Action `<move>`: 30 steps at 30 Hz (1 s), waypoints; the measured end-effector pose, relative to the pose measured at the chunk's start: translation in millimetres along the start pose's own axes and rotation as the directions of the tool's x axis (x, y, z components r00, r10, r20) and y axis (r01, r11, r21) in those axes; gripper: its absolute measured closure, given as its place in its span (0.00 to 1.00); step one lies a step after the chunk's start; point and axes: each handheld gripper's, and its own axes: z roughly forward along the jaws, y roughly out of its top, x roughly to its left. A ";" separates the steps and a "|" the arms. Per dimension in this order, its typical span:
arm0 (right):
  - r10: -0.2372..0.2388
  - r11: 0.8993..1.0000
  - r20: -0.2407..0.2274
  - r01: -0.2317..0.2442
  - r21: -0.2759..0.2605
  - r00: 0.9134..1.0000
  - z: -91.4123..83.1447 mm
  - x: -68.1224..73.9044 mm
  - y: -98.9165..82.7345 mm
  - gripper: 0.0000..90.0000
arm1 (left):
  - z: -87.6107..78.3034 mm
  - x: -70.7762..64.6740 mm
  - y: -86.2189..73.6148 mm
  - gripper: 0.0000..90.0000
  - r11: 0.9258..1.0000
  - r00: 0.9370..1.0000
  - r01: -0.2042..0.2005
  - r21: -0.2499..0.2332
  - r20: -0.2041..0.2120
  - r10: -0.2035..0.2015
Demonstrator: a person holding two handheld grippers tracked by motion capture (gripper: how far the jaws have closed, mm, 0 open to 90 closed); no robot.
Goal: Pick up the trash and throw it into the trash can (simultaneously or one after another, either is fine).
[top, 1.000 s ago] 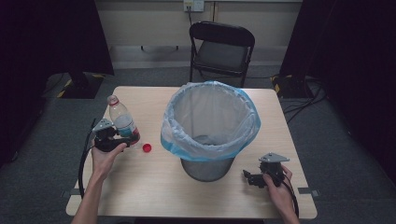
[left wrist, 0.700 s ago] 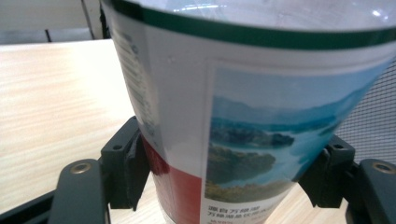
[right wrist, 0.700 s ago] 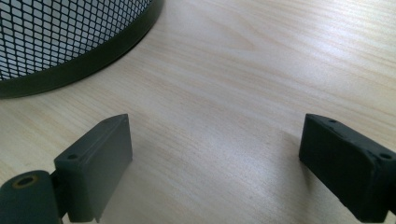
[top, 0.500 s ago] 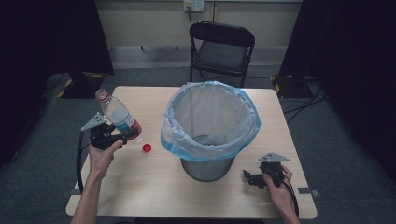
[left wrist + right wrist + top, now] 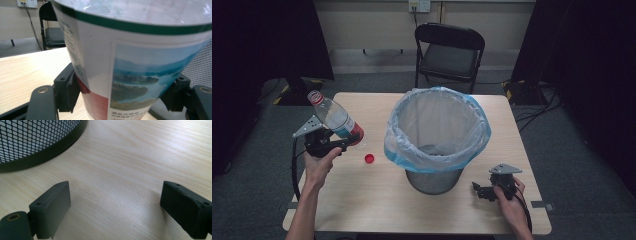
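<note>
A clear plastic bottle (image 5: pixel 333 118) with a blue, white and red label is held above the table's left side, tilted with its red-ringed neck up and to the left. My left gripper (image 5: pixel 346 142) is shut on its lower part; in the left gripper view both jaws press the label of the bottle (image 5: pixel 130 62). A red cap (image 5: pixel 369 158) lies on the table beside it. A mesh waste bin (image 5: pixel 436 145) lined with a blue bag stands mid-table. My right gripper (image 5: pixel 478 190) rests open on the table at the front right, near the bin's base (image 5: pixel 37 147).
The wooden table (image 5: pixel 362 200) has bare room in front of the bin and along its left side. A black folding chair (image 5: pixel 448 52) stands behind the table's far edge. Dark curtains flank both sides.
My left gripper has lifted the bottle off the table and tilted it, its neck swinging up and to the left. The red cap and the right gripper have stayed put.
</note>
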 end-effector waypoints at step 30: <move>-0.001 1.000 0.000 0.001 0.000 1.000 0.0 -0.1 0.0 0.10 | 15.3 -31.2 82.2 0.32 0.992 0.996 -0.059 -0.116 0.063 0.067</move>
